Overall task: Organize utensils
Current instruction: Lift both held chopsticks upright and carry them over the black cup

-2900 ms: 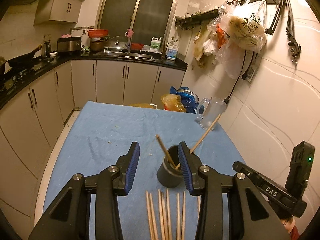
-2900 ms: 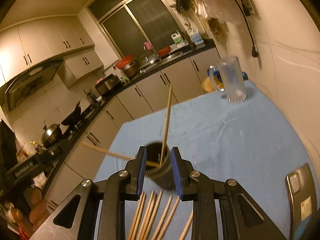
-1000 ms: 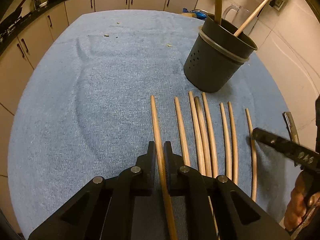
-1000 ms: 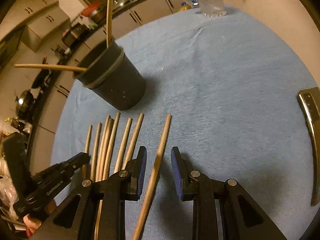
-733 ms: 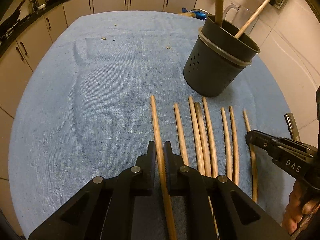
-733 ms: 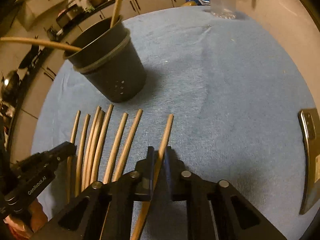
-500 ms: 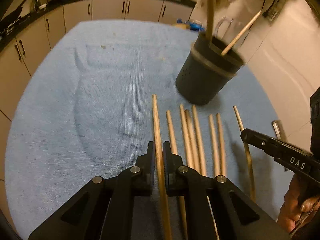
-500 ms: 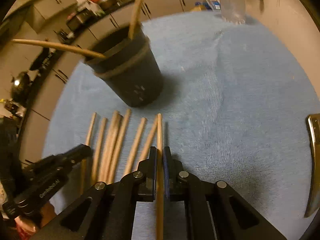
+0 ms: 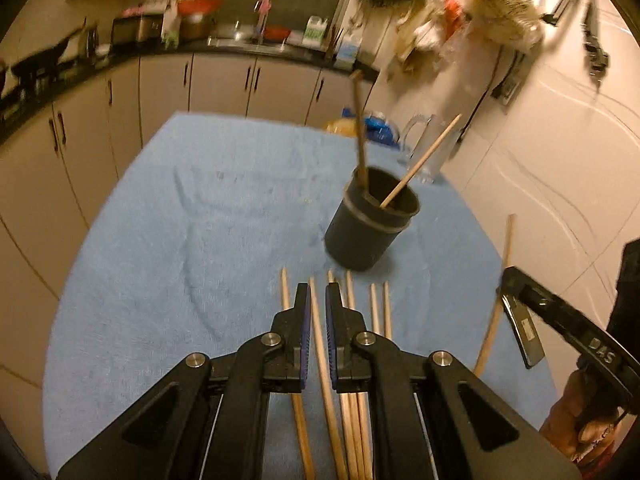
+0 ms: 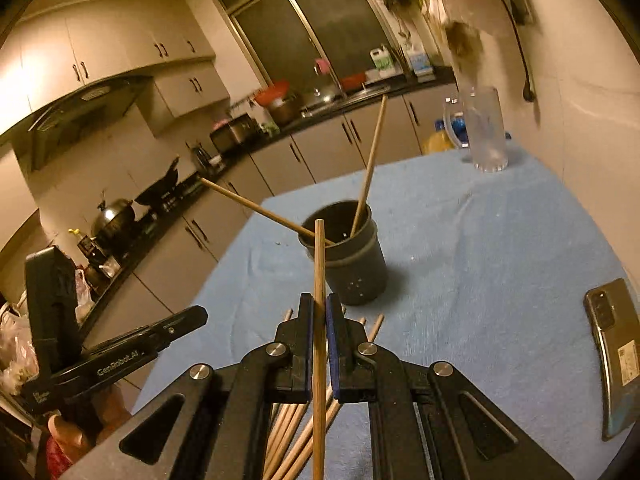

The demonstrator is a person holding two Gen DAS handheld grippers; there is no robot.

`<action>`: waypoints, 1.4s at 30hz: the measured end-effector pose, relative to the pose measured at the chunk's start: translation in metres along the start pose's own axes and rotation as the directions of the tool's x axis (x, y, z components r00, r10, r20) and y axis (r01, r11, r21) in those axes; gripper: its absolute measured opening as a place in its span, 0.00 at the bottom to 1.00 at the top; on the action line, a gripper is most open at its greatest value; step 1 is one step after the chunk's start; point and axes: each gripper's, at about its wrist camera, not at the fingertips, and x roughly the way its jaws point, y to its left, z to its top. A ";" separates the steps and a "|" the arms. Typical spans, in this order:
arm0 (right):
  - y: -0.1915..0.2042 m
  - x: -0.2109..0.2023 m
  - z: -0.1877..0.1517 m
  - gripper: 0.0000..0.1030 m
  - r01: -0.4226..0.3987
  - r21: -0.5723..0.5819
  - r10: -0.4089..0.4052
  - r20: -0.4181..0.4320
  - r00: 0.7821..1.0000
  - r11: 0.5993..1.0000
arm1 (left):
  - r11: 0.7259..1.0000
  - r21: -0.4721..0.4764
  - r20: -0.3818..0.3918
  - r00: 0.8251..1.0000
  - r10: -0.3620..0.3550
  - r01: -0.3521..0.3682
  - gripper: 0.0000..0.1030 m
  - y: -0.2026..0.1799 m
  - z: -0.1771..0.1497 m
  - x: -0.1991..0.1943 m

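Warm, dim yellow light fills the kitchen, giving the cabinets an amber cast, while the window (image 10: 320, 36) behind the sink is black. The blue tabletop (image 9: 168, 240) is evenly lit, and the dark holder (image 10: 352, 264) throws a soft shadow to its right. In the left wrist view the upper part smears with motion blur, the hanging bags (image 9: 480, 12) worst. The right wrist view is sharper. Both bend straight lines hard at the rim and fade into black corners.
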 end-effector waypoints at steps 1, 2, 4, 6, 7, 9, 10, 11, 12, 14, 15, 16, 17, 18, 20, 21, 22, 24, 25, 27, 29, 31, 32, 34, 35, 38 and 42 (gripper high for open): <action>0.003 -0.001 -0.001 0.06 -0.002 0.002 0.002 0.000 1.000 1.000 | 1.000 -0.010 -0.046 0.999 0.001 -0.002 0.07 0.004 0.000 0.008; 0.002 -0.001 0.000 0.06 0.000 0.005 0.000 0.003 1.000 1.000 | 1.000 -0.016 -0.083 0.997 -0.003 0.002 0.07 0.006 -0.002 0.016; -0.002 -0.004 0.001 0.06 0.000 0.010 0.000 0.009 1.000 1.000 | 1.000 -0.014 -0.162 0.987 0.012 -0.014 0.07 0.009 -0.005 0.036; -0.002 -0.004 0.001 0.06 -0.003 0.012 0.002 0.010 1.000 1.000 | 0.999 -0.012 -0.226 0.974 0.026 -0.030 0.08 0.011 -0.007 0.056; -0.002 -0.006 0.001 0.06 -0.001 0.013 0.001 0.012 1.000 1.000 | 0.999 -0.012 -0.248 0.968 0.037 -0.041 0.08 0.012 -0.008 0.064; -0.005 -0.006 0.001 0.06 -0.007 0.018 0.006 0.012 1.000 1.000 | 0.997 -0.006 -0.292 0.954 0.070 -0.075 0.10 0.012 -0.008 0.080; -0.007 -0.007 0.001 0.06 -0.008 0.021 0.008 0.012 1.000 1.000 | 0.996 -0.003 -0.314 0.946 0.081 -0.086 0.15 0.012 -0.007 0.088; -0.008 -0.007 0.001 0.06 -0.009 0.023 0.008 0.012 1.000 1.000 | 0.995 -0.001 -0.328 0.940 0.093 -0.099 0.18 0.012 -0.006 0.095; -0.008 -0.007 0.002 0.06 -0.010 0.024 0.010 0.012 1.000 1.000 | 0.994 0.008 -0.333 0.937 0.106 -0.110 0.22 0.012 -0.006 0.100; -0.008 -0.007 0.001 0.06 -0.009 0.023 0.009 0.012 1.000 1.000 | 0.992 0.009 -0.347 0.929 0.124 -0.129 0.22 0.013 -0.004 0.110; -0.009 -0.006 0.001 0.06 -0.010 0.024 0.010 0.011 1.000 1.000 | 0.992 0.014 -0.342 0.931 0.126 -0.129 0.22 0.012 -0.003 0.112; -0.008 -0.007 0.000 0.06 -0.010 0.025 0.010 0.013 1.000 1.000 | 0.990 0.037 -0.341 0.929 0.142 -0.138 0.22 0.009 -0.001 0.116; -0.009 -0.007 0.001 0.06 -0.010 0.026 0.010 0.012 1.000 1.000 | 0.988 0.046 -0.339 0.929 0.152 -0.145 0.22 0.007 0.000 0.118; -0.010 -0.006 0.000 0.06 -0.011 0.029 0.011 0.012 1.000 1.000 | 0.986 0.060 -0.341 0.925 0.167 -0.156 0.21 0.004 0.001 0.121; -0.013 -0.005 0.000 0.06 -0.013 0.037 0.012 0.008 1.000 0.999 | 0.979 0.097 -0.332 0.922 0.202 -0.180 0.12 -0.001 0.003 0.126; -0.013 -0.005 0.000 0.06 -0.014 0.041 0.013 0.007 1.000 0.999 | 0.974 0.111 -0.319 0.921 0.225 -0.199 0.06 -0.003 0.003 0.127; -0.013 -0.005 0.000 0.06 -0.014 0.042 0.014 0.007 1.000 0.999 | 0.974 0.104 -0.309 0.924 0.226 -0.203 0.06 -0.003 0.003 0.127; -0.014 -0.004 0.000 0.06 -0.015 0.043 0.015 0.007 1.000 0.999 | 0.981 0.085 -0.297 0.936 0.190 -0.173 0.06 -0.001 0.001 0.124; -0.014 -0.005 0.001 0.06 -0.015 0.041 0.015 0.008 1.000 0.999 | 0.985 0.076 -0.281 0.945 0.168 -0.153 0.06 -0.001 -0.002 0.118; -0.014 -0.006 0.002 0.06 -0.016 0.037 0.016 0.013 1.000 0.999 | 0.990 0.070 -0.234 0.962 0.139 -0.126 0.06 -0.001 -0.005 0.102; -0.015 -0.008 0.003 0.06 -0.017 0.034 0.016 0.023 1.000 0.999 | 0.994 0.065 -0.163 0.982 0.100 -0.090 0.06 -0.004 -0.007 0.076; -0.015 -0.012 0.004 0.06 -0.019 0.036 0.018 0.038 0.999 0.999 | 0.995 0.065 -0.094 0.993 0.076 -0.070 0.06 -0.009 -0.007 0.050; -0.015 -0.014 0.004 0.06 -0.021 0.038 0.019 0.046 0.999 0.999 | 0.996 0.067 -0.071 0.995 0.069 -0.064 0.06 -0.012 -0.007 0.042; -0.014 -0.018 0.005 0.06 -0.026 0.041 0.023 0.061 0.998 0.999 | 0.996 0.068 -0.005 0.999 0.054 -0.053 0.06 -0.017 -0.006 0.015; -0.013 -0.021 0.005 0.06 -0.026 0.039 0.023 0.070 0.997 0.999 | 0.996 0.070 0.013 0.999 0.051 -0.052 0.06 -0.019 -0.006 0.006; -0.010 -0.030 0.006 0.06 -0.026 0.032 0.023 0.097 0.995 0.999 | 0.997 0.063 0.082 0.996 0.041 -0.046 0.06 -0.023 -0.003 -0.023; -0.007 -0.038 0.006 0.06 -0.024 0.028 0.021 0.113 0.993 0.999 | 0.998 0.051 0.120 0.992 0.026 -0.032 0.06 -0.024 0.000 -0.040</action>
